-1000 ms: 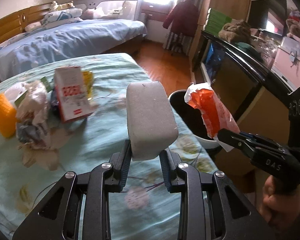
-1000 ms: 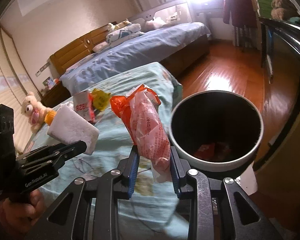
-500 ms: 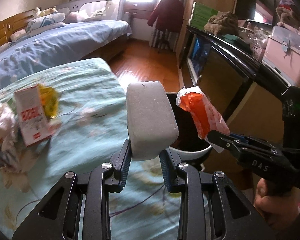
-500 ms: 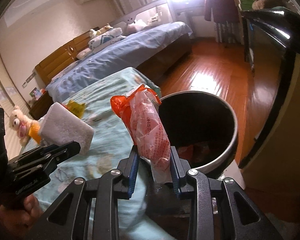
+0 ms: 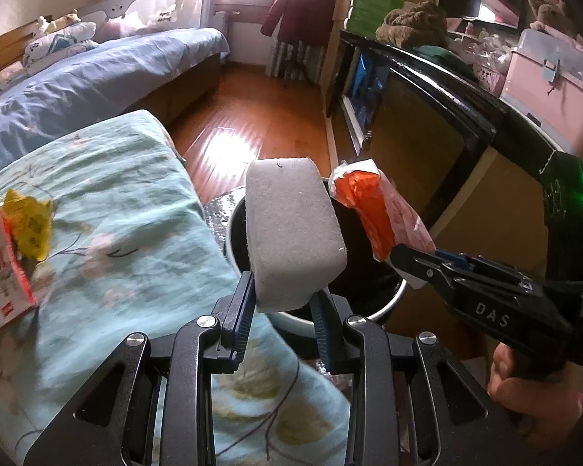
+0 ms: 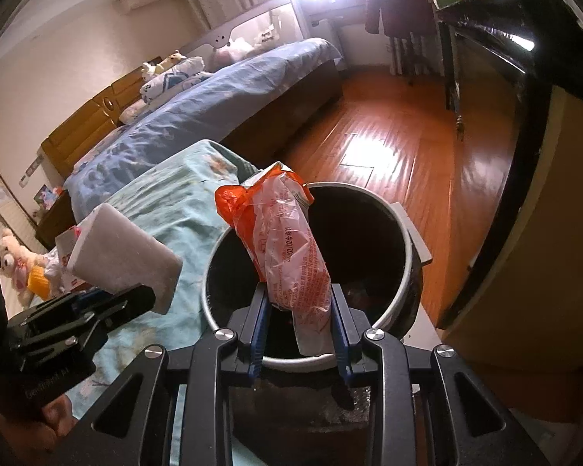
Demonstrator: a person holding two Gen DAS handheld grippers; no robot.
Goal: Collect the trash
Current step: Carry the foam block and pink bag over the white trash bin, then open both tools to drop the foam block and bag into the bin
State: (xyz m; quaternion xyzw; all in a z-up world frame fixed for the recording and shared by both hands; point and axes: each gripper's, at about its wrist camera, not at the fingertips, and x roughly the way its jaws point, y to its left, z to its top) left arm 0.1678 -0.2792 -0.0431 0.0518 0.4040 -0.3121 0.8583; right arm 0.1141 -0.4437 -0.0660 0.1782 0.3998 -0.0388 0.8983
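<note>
My left gripper [image 5: 281,303] is shut on a white foam block [image 5: 291,229] and holds it at the table's edge, partly over the black trash bin [image 5: 384,303]. The block also shows in the right wrist view [image 6: 124,260]. My right gripper [image 6: 299,310] is shut on an orange plastic wrapper [image 6: 287,244] and holds it directly above the open bin [image 6: 369,240], whose bottom holds some trash. The wrapper also shows in the left wrist view [image 5: 384,213].
A table with a teal floral cloth [image 5: 109,209] holds a red-white carton [image 5: 0,264] and a yellow wrapper [image 5: 31,225] at the left. A dark cabinet [image 5: 427,124] stands right of the bin. A bed [image 5: 97,73] and wooden floor [image 5: 252,116] lie beyond.
Both grippers have moved right, away from the trash pile towards the bin. The wrapper now hangs over the bin's opening and the foam block reaches its rim.
</note>
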